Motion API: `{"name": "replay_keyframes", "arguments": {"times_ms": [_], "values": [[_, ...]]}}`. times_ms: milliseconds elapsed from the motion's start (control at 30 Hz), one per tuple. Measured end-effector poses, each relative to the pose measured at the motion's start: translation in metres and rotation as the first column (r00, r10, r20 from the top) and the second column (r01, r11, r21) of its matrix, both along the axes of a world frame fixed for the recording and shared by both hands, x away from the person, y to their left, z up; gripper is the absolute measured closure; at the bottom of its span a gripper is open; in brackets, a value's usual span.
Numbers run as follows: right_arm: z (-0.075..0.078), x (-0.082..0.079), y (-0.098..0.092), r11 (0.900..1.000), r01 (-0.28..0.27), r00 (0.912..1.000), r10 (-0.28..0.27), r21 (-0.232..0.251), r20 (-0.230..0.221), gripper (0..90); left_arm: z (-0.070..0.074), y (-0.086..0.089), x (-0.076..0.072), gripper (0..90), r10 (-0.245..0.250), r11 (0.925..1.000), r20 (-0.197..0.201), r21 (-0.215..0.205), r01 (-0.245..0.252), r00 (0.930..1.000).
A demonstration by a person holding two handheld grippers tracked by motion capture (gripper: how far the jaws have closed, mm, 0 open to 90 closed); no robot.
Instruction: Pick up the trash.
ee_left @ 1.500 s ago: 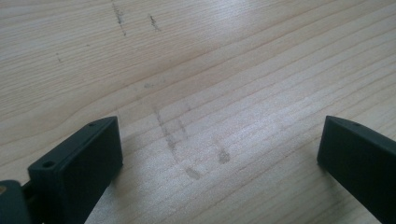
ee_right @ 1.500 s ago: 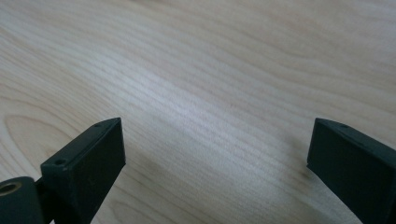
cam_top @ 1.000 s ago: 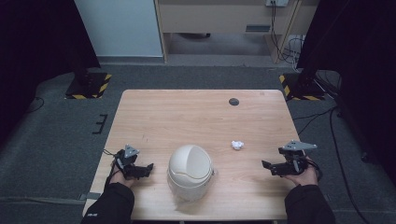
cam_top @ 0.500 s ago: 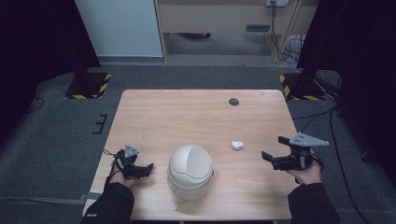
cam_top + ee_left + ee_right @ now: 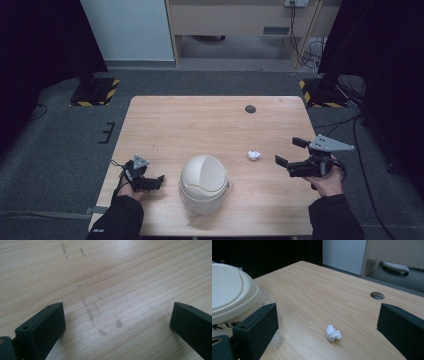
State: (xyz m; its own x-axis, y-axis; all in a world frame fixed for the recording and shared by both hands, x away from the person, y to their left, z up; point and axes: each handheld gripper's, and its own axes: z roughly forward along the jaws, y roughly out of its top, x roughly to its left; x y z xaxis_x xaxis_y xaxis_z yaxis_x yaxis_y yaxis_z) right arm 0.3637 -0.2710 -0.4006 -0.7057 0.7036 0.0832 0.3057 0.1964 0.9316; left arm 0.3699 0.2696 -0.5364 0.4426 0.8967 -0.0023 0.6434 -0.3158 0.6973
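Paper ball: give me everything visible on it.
The paper ball is a small white crumpled wad, irregular and creased. It lies loose on the bare wooden table, right of the cream bin and apart from it. The right gripper points at it with jaws wide open, not touching. Only the table touches it.

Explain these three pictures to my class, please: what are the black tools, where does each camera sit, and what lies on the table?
A person sits at a wooden table and holds a hand-held two-jaw gripper in each hand. The high view looks down from above: the left gripper rests low on the table, and the right gripper is raised. Both are open and hold nothing. The other two pictures come from cameras riding on the grippers, looking out between their black jaws. On the table stand a cream dome-lidded bin and a crumpled white paper ball, which the right gripper faces. A round cable hole lies near the far edge.
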Motion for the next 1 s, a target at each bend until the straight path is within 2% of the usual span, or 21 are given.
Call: {"name": "replay_keyframes", "arguments": {"times_ms": [200,367,700,1000], "values": [[0.01,0.001,0.014,0.999,-0.044,0.9989,0.044,0.021,0.018,4.3,0.0,0.0,0.0,0.0,0.0,1.0,0.0,0.0,0.0,1.0],[0.02,0.005,0.03,0.997,-0.076,0.9966,0.076,0.011,0.033,4.2,0.0,0.0,0.0,0.0,0.0,1.0,0.0,0.0,0.0,1.0],[0.029,0.014,0.057,0.992,-0.128,0.9909,0.128,-0.006,0.041,4.1,0.0,0.0,0.0,0.0,0.0,1.0,0.0,0.0,0.0,1.0],[0.04,0.018,0.079,0.985,-0.171,0.9837,0.171,-0.004,0.055,4.0,0.0,0.0,0.0,0.0,0.0,1.0,0.0,0.001,0.0,1.0]]}}
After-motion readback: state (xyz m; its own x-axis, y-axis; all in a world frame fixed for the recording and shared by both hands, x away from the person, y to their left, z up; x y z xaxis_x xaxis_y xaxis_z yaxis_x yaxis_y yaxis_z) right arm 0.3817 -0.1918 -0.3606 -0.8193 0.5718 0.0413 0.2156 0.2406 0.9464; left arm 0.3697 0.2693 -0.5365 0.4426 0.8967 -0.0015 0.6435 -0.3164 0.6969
